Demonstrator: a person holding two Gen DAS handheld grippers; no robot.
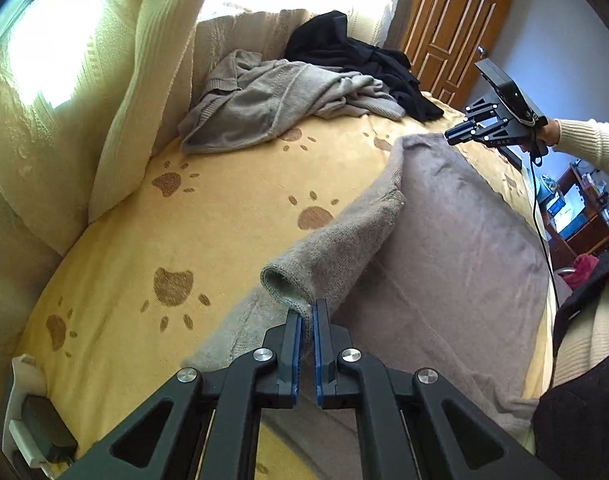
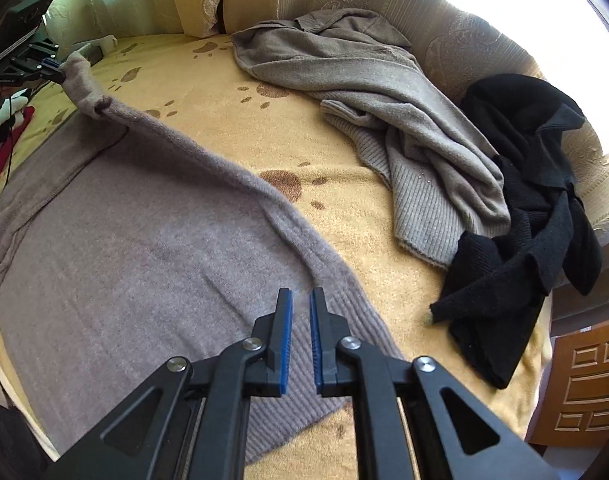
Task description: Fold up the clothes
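Note:
A taupe sweater (image 1: 444, 220) (image 2: 124, 220) lies spread flat on the yellow paw-print blanket (image 1: 224, 208) (image 2: 344, 140). My left gripper (image 1: 307, 312) is shut on the sleeve cuff (image 1: 282, 280) and holds that sleeve (image 1: 344, 240) lifted off the bed. The right wrist view shows this left gripper (image 2: 58, 70) at the far left with the raised sleeve (image 2: 80, 80). My right gripper (image 2: 301, 296) hovers over the ribbed hem (image 2: 304, 380), its fingers a narrow gap apart with nothing between them. From the left it appears as the right gripper (image 1: 450, 136) at the sweater's far corner, held by a hand in a cream sleeve.
A crumpled grey cardigan (image 1: 264, 104) (image 2: 364, 92) and a black garment (image 1: 364, 60) (image 2: 524, 200) lie heaped at the back of the bed. Cream cushions (image 1: 124, 100) line the far side. A charger (image 1: 44, 432) sits at the bed's near corner. A wooden door (image 1: 452, 20) stands beyond.

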